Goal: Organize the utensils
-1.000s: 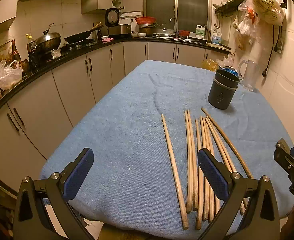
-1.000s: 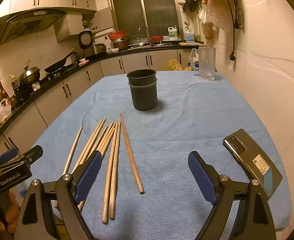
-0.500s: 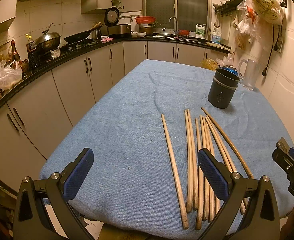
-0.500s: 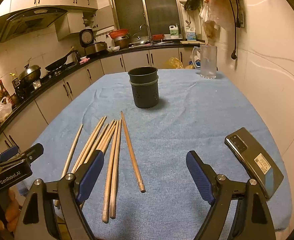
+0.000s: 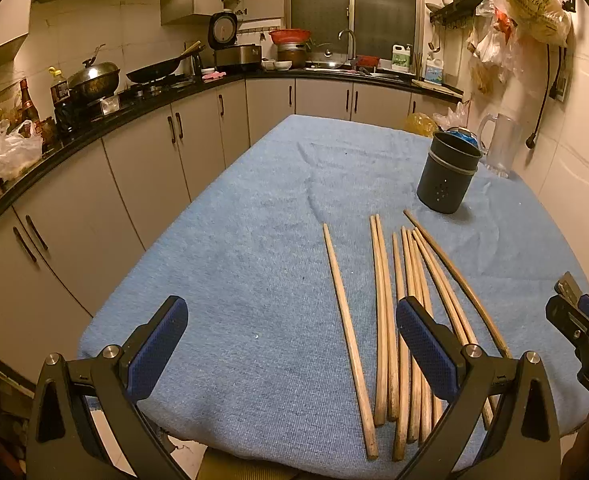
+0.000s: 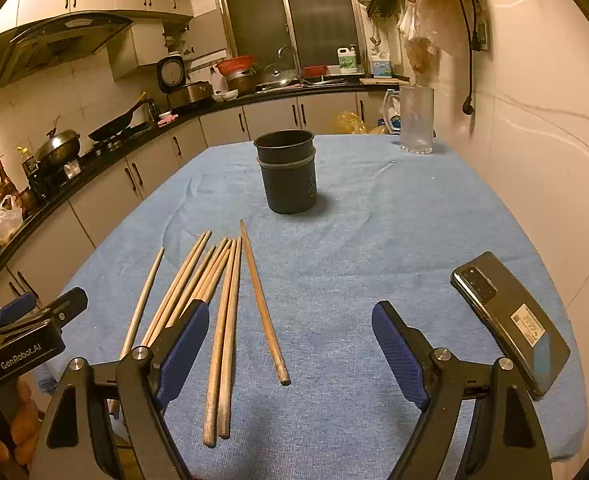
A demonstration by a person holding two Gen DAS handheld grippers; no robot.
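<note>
From the left wrist view, the left gripper is seen with jaws spread wide, nothing held, above the near edge of the blue tablecloth; the wooden chopsticks are laid loose beside it, the dark utensil holder standing beyond.

From the right wrist view, the right gripper is likewise spread and empty, chopsticks lying under its left finger, a phone resting to the right.
</note>
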